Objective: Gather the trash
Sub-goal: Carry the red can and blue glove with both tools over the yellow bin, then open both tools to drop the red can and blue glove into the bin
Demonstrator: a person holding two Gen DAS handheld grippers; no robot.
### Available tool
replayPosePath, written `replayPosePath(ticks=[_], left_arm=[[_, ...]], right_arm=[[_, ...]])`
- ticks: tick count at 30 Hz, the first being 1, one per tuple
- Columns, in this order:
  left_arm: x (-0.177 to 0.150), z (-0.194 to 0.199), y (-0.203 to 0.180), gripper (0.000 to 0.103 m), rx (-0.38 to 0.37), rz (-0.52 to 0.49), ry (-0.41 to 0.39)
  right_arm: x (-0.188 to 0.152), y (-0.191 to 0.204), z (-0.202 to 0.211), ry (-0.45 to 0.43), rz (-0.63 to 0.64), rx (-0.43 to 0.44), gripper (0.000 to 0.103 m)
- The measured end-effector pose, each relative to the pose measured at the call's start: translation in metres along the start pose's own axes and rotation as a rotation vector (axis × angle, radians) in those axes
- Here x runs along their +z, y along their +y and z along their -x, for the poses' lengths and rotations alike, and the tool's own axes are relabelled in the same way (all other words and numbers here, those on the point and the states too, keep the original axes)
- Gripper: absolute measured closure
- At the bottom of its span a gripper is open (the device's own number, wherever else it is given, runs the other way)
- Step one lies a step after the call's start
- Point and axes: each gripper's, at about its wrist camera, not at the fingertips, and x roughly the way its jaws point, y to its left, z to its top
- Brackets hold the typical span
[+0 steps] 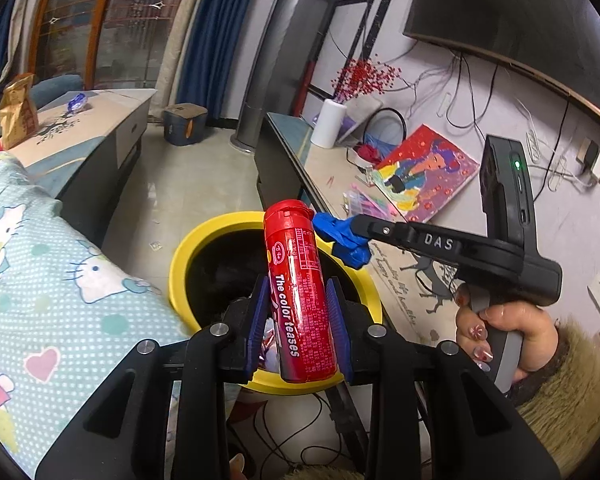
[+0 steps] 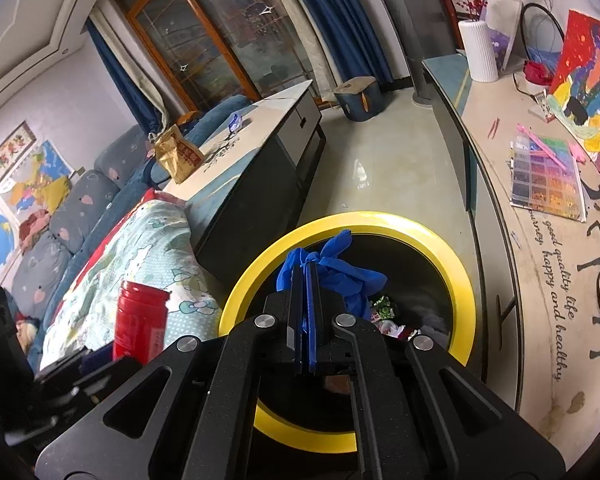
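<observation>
My left gripper [image 1: 298,304] is shut on a red candy tube [image 1: 298,292] labelled "The color teases", held upright over the yellow-rimmed bin [image 1: 180,260]. My right gripper [image 2: 306,276] is shut on a crumpled blue glove [image 2: 340,268], held over the same bin [image 2: 456,264]. In the left wrist view the right gripper [image 1: 356,226] reaches in from the right with the glove [image 1: 342,240] above the bin's far rim. The red tube also shows at lower left in the right wrist view [image 2: 140,320]. Wrappers [image 2: 384,308] lie inside the bin.
A Hello Kitty blanket [image 1: 60,280] lies left of the bin. A coffee table [image 2: 240,152] holds a brown paper bag [image 2: 178,156] and a blue wrapper [image 2: 235,120]. A long low cabinet [image 2: 500,184] on the right carries a white vase [image 2: 478,52], a painting [image 2: 584,76] and a bead box [image 2: 546,176].
</observation>
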Motion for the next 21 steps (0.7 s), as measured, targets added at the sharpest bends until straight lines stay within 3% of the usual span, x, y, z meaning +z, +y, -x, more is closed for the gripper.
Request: replayPosePath(ticks=[14,15,16,17,18,20,21], left_arm=[[-0.008,-0.054,0.001,0.074,-0.05,0.0,0.108],[-0.007,-0.057,0.002,0.074,-0.05,0.001,0.111],[-0.007,-0.061,0.003,0.074,-0.055,0.003,0.12],[-0.007,-0.064,0.004,0.069,-0.058,0.005,0.124],[-0.007,-0.065,0.004,0.063,-0.056,0.007,0.121],[-0.006,-0.065,0.005,0.038,-0.05,0.013,0.116],[-0.005,-0.064,0.006,0.03,-0.052,0.017,0.113]], right_arm=[[-0.002,-0.015,-0.012,0.041,-0.073,0.011,0.099],[-0.002,-0.016,-0.012,0.04,-0.074,0.005,0.097],[-0.002,-0.017,-0.01,0.035,-0.072,-0.005,0.087],[-0.002,-0.017,-0.009,0.028,-0.07,-0.011,0.077],[-0.002,-0.017,-0.008,0.025,-0.068,-0.016,0.075],[-0.002,-0.017,-0.005,0.018,-0.061,-0.037,0.072],[-0.002,-0.017,-0.003,0.013,-0.058,-0.051,0.07]])
